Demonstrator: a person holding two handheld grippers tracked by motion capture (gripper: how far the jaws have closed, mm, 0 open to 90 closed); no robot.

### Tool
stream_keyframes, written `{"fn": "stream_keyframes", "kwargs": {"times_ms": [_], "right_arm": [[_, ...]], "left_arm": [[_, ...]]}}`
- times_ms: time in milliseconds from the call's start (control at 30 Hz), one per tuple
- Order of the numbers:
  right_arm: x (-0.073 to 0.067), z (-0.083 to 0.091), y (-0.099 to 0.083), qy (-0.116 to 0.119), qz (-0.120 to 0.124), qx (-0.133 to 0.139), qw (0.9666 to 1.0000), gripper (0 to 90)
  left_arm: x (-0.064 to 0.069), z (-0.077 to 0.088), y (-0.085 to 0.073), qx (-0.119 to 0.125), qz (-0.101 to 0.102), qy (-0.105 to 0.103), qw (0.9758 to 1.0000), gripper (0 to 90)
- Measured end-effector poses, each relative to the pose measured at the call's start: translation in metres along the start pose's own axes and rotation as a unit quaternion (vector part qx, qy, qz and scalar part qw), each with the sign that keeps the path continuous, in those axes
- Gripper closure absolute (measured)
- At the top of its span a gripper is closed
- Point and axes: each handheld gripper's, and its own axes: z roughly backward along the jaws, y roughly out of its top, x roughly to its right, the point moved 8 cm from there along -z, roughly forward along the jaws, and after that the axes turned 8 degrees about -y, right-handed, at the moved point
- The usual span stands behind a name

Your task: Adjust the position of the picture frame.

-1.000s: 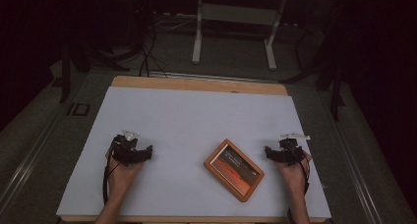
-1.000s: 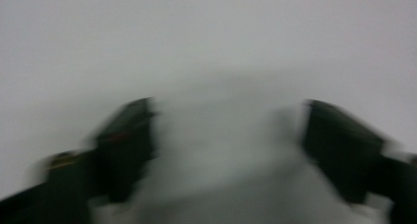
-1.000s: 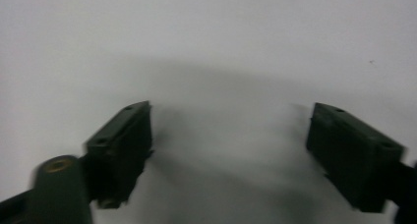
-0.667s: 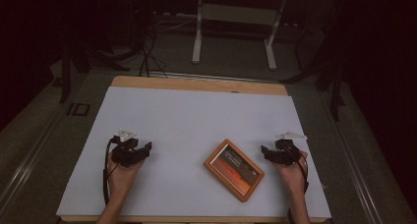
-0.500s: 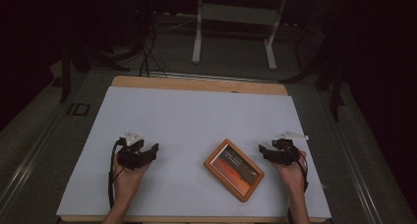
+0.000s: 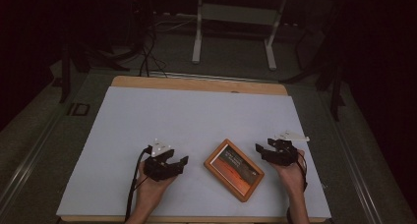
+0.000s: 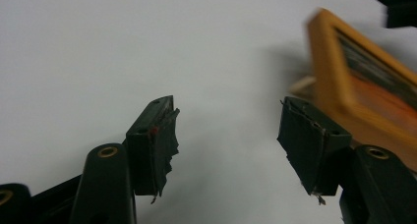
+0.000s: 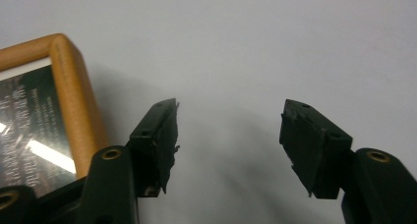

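While both tongs are in plain sight from the high view, a fair bit is cut off or soft elsewhere. In the left gripper view the picture frame (image 7: 364, 91) is blurred and runs out of shot at the right edge, so only one corner and part of its orange border can be read. In the right gripper view the frame (image 8: 46, 111) is clipped by the left edge; the print under its glass is glare-streaked and not legible. From above, the image inside the frame is just a dark reddish patch, and the room beyond the table (image 6: 196, 111) is too dark to make out.

Left gripper (image 6: 183, 161): jaws apart, nothing between them, only bare white tabletop in the gap. The jaws have just been moving, closing some and then opening a little. Right gripper (image 6: 260, 149): jaws wide apart, nothing between the pads, and they have just been closing slightly.

Picture frame (image 6: 234, 169) lies flat on the table between the two tongs, turned diagonally. It sits just ahead and to the right of the left gripper's tips, close but not touching. One corner sits just beside the right gripper's left jaw, outside the gap; contact there can't be judged.
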Motion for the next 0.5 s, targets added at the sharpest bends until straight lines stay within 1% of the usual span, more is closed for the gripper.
{"fn": "stream_keyframes", "kwargs": {"times_ms": [33, 133, 233, 300, 333, 367, 400, 500], "right_arm": [[-0.002, 0.0, 0.0, 0.003, 0.002, -0.001, 1.0, 39.5], [-0.008, -0.001, 0.0, 0.01, 0.014, -0.002, 0.9998, 40.5], [-0.014, -0.001, 0.0, 0.02, 0.026, -0.002, 0.9995, 42.5], [-0.017, -0.001, 0.0, 0.023, 0.035, -0.003, 0.9991, 43.9], [-0.019, -0.002, 0.0, 0.024, 0.037, -0.003, 0.999, 44.4], [-0.02, -0.002, 0.0, 0.025, 0.039, -0.004, 0.9989, 44.4], [-0.02, -0.003, -0.001, 0.026, 0.041, -0.005, 0.9988, 44.4], [-0.02, -0.003, -0.001, 0.028, 0.039, -0.006, 0.9988, 43.9]], "left_arm": [[0.006, -0.003, -0.001, -0.003, 0.0, -0.01, 0.9999, 38.9], [0.024, -0.012, -0.005, -0.016, -0.009, -0.034, 0.9992, 38.2], [0.039, -0.022, -0.008, -0.026, -0.012, -0.055, 0.9981, 37.3], [0.047, -0.029, -0.011, -0.037, -0.012, -0.072, 0.9967, 36.4], [0.05, -0.033, -0.012, -0.041, -0.01, -0.079, 0.996, 35.8], [0.054, -0.036, -0.013, -0.044, -0.002, -0.092, 0.9948, 35.1], [0.056, -0.039, -0.014, -0.047, 0.002, -0.101, 0.9938, 34.1], [0.062, -0.049, -0.013, -0.054, 0.009, -0.116, 0.9918, 30.0]]}}
